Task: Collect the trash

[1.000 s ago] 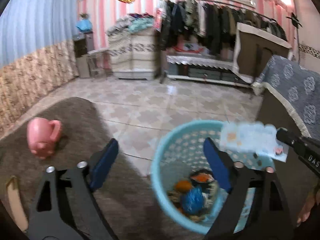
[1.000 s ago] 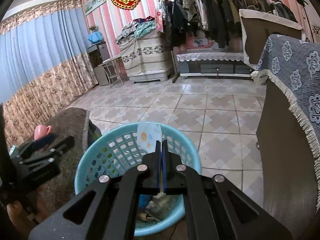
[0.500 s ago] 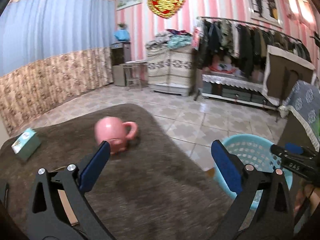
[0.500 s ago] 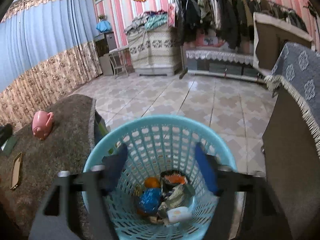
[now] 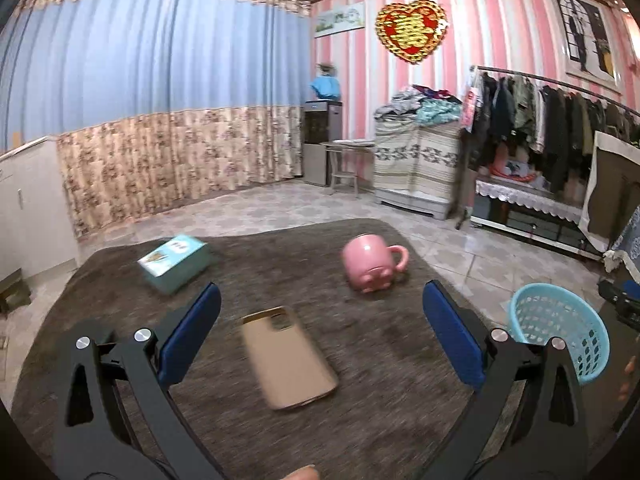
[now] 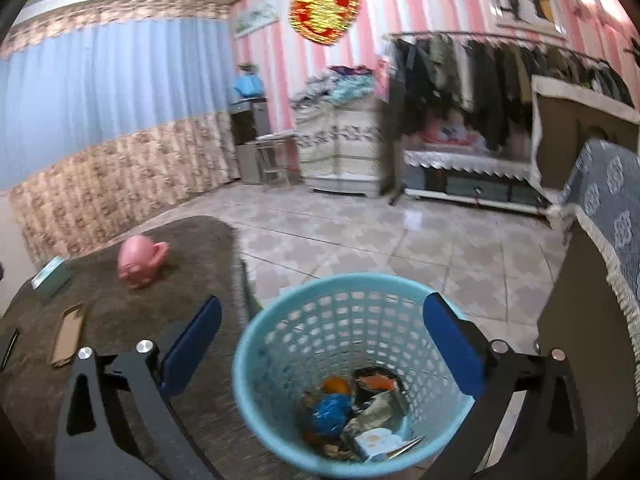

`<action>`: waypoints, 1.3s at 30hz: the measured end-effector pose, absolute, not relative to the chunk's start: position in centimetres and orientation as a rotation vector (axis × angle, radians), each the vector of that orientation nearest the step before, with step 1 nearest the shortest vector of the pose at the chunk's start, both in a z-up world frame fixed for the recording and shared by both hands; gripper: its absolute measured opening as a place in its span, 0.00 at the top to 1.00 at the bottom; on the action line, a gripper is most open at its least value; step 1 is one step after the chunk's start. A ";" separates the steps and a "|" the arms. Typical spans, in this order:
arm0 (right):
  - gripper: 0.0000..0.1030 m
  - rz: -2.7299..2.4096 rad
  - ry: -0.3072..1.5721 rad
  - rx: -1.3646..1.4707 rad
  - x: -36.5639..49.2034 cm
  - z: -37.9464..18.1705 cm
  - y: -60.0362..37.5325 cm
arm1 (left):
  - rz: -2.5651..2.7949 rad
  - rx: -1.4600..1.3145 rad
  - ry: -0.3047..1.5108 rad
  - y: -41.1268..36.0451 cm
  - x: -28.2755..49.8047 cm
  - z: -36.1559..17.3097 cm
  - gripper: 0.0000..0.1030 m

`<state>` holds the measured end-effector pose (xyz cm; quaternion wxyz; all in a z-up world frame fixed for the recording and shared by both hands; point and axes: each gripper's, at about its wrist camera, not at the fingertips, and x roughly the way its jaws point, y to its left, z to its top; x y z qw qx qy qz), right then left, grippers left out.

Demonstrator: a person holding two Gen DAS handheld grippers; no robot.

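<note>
My right gripper (image 6: 322, 301) hangs over the light-blue basket (image 6: 280, 300). Its jaws are opening, with nothing between the blue pads (image 6: 450, 344). Several pieces of trash (image 6: 340, 404) lie at the basket's bottom, among them a white wrapper (image 6: 376, 440). My left gripper (image 5: 321, 290) is open and empty above the brown-covered table (image 5: 400, 392). It faces a tan phone case (image 5: 288, 358), a pink mug (image 5: 370, 262) on its side and a teal box (image 5: 174, 258). In that view the basket (image 5: 560, 328) stands off the table's right edge.
The basket sits on a tiled floor (image 6: 400, 248) between the table and a dark cabinet with a blue patterned cover (image 6: 612, 208). A clothes rack (image 5: 552, 120), a covered dresser (image 5: 416, 160) and curtains (image 5: 140, 100) line the far walls. A thumb tip (image 5: 300, 472) shows at the bottom.
The right gripper went from shut on the white wrapper to open, and the wrapper now lies in the basket. The left gripper swung left from the basket to over the table.
</note>
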<state>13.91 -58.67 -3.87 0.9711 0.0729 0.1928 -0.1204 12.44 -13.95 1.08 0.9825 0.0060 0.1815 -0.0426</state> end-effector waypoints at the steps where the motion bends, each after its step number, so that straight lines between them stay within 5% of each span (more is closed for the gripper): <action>1: 0.04 -0.228 0.378 0.130 13.4 -3.5 -57.7 | -0.080 0.009 0.366 -13.4 12.1 1.1 0.05; 19: 0.04 -0.071 0.398 0.026 6.0 -4.0 -44.6 | -0.007 -0.014 0.342 -7.7 3.3 0.2 0.05; 39: 0.04 -0.079 0.352 0.012 5.5 -4.5 -41.4 | 0.001 -0.029 0.381 -7.3 1.8 -2.3 0.05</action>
